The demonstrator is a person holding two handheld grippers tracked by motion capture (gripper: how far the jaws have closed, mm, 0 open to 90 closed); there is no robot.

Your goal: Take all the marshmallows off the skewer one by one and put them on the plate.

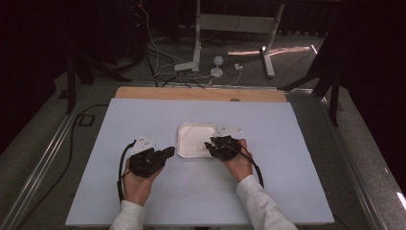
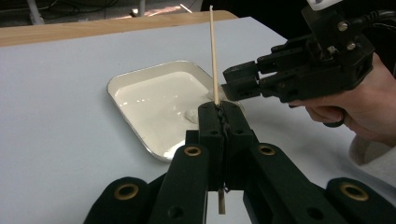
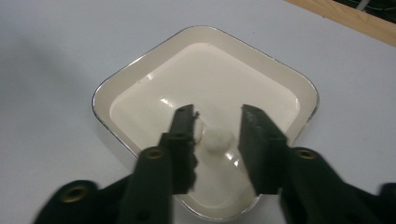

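High view frames one pale blue-grey table [image 1: 201, 191] on which a single white square tray [image 1: 187, 129] is set, and every other place is given from that tray. Two grippers are counted, one in each hand of the person. The left gripper [image 1: 167, 152] is held just beside the tray's left edge; in the left gripper view its jaws are seen pressed fully together on one thin wooden skewer [image 2: 214, 56], which is stood nearly upright with its lower end poking out beneath the jaws. The right gripper [image 1: 208, 145] is held over the tray's right-hand side, and in the right gripper view its jaws are seen parted, with one small white marshmallow-like lump [image 3: 215, 139] lying on the tray floor between them; the left pad seems to be just at the lump, the right pad is clear of it, so nothing is gripped. One such lump is counted in the tray. The step in hand is judged to be the taking up of the lump so that it can be threaded onto the skewer. For that to be done well, the jaws should be centred on the lump, lowered until the pads bracket its middle, and closed gently so that the soft piece is not crushed, while the skewer is kept steady and its tip kept free.
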